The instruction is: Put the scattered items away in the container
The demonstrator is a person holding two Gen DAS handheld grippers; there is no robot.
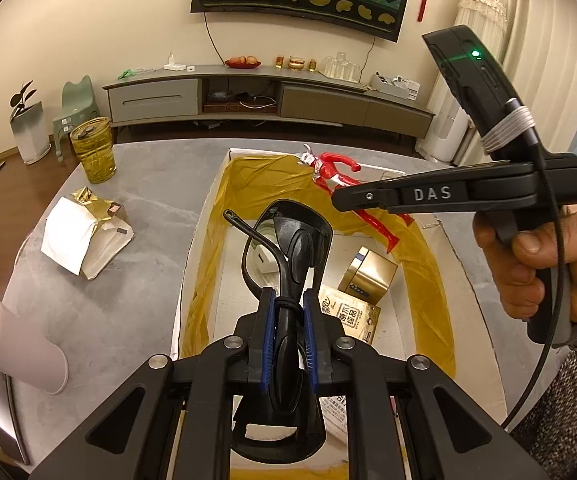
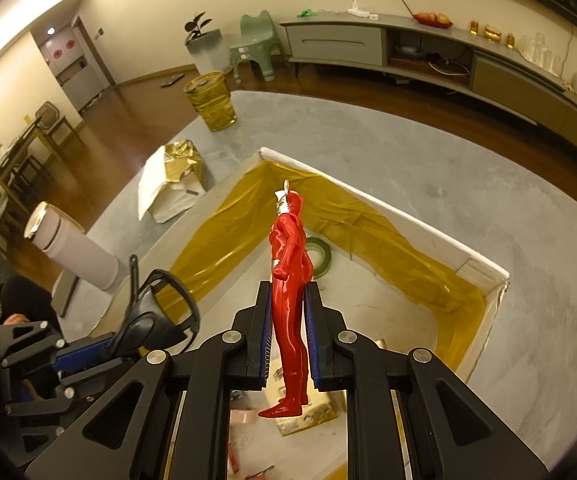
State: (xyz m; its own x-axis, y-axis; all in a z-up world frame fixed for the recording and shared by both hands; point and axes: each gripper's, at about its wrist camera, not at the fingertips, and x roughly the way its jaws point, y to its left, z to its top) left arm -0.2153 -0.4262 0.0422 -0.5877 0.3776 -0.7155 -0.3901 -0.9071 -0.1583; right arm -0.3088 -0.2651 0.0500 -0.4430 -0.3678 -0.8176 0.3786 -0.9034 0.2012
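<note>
My left gripper [image 1: 288, 300] is shut on a pair of black glasses [image 1: 288, 232], holding them by the folded arms above the open white box with gold lining [image 1: 204, 216]. My right gripper [image 2: 288, 292] is shut on a red toy figure [image 2: 288, 264] around its legs, also over the box [image 2: 388, 208]. In the left wrist view the right gripper [image 1: 352, 198] comes in from the right with the figure [image 1: 330, 172] slanting across the far box corner. The right wrist view shows the left gripper [image 2: 100, 348] and the glasses [image 2: 160, 312] at lower left.
Inside the box lie a gold carton [image 1: 370, 276], a printed packet [image 1: 348, 318] and a green tape roll [image 2: 320, 256]. On the grey surface left of it are a white-and-gold paper bag [image 1: 84, 236], a gold basket [image 1: 94, 150] and a white cylinder [image 2: 72, 252].
</note>
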